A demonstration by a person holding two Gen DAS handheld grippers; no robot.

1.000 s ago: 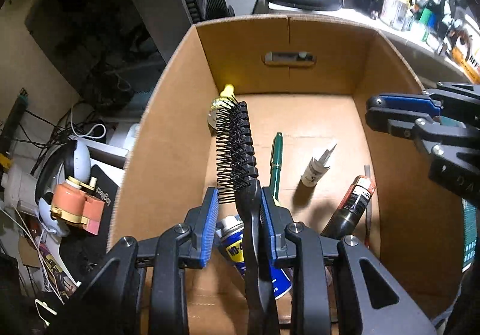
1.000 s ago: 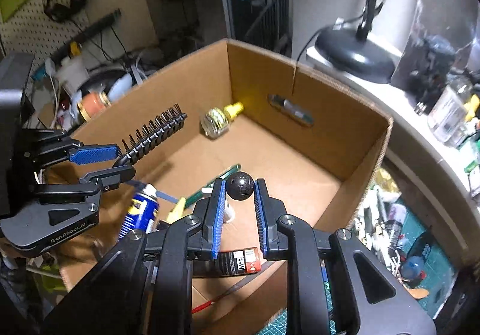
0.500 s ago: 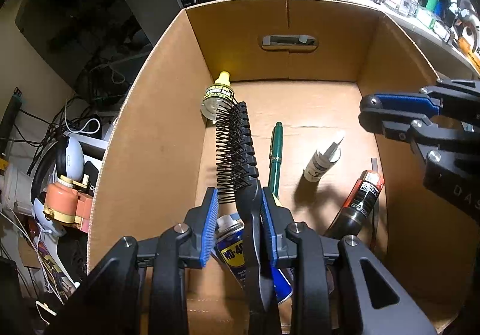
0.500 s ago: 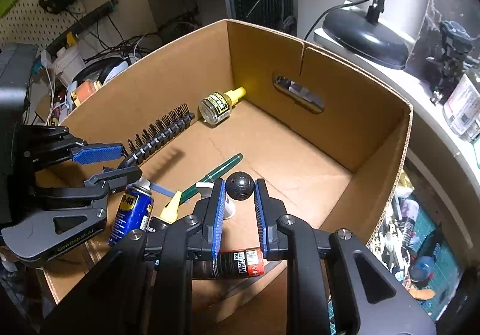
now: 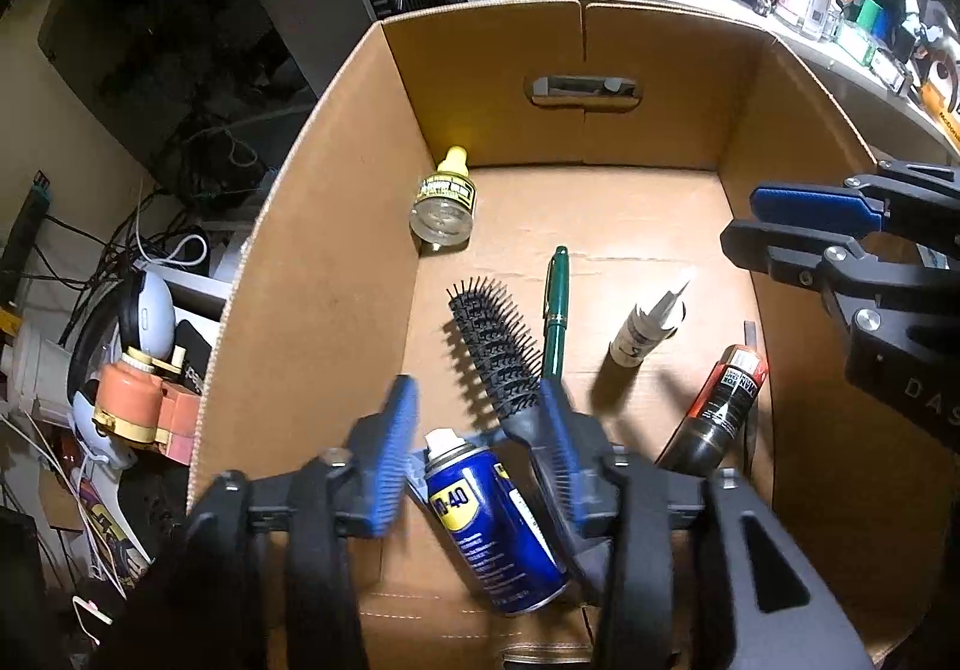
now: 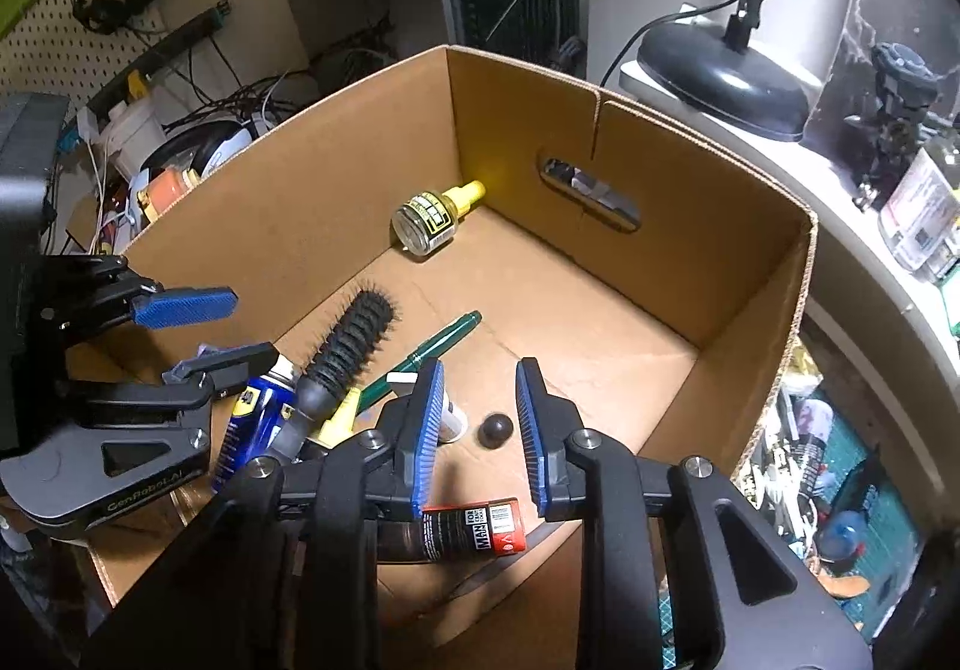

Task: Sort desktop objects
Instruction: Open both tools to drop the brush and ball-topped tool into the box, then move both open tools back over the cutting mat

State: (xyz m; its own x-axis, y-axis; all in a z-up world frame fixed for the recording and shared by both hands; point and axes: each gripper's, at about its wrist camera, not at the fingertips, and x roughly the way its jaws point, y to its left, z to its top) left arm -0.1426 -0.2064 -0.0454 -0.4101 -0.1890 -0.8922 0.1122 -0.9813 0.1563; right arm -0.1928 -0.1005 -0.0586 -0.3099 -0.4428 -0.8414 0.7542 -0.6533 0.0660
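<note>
Both grippers hang over an open cardboard box (image 5: pixel 336 226). My left gripper (image 5: pixel 474 448) has its jaws opening, with nothing pressed between them. The black round hairbrush (image 5: pixel 492 352) lies loose on the box floor, its handle end beside the right pad. My right gripper (image 6: pixel 477 424) also has its jaws opening. A small black ball (image 6: pixel 495 430) shows in the gap, lower down and clear of both pads. In the right wrist view the left gripper (image 6: pixel 198 334) stands above the hairbrush (image 6: pixel 348 346). The right gripper (image 5: pixel 828 244) appears at the right of the left wrist view.
Inside the box lie a WD-40 can (image 5: pixel 492 514), a green pen (image 5: pixel 555 310), a white tube (image 5: pixel 645 328), a black and red tube (image 5: pixel 720 406) and a yellow-capped bottle (image 5: pixel 444 202). A lamp base (image 6: pixel 720 75) and cluttered shelves stand behind; cables and headphones crowd the left.
The left jaws have spread and the hairbrush has dropped out of them onto the box floor. The right jaws have parted and the black ball has left their pads, now lower.
</note>
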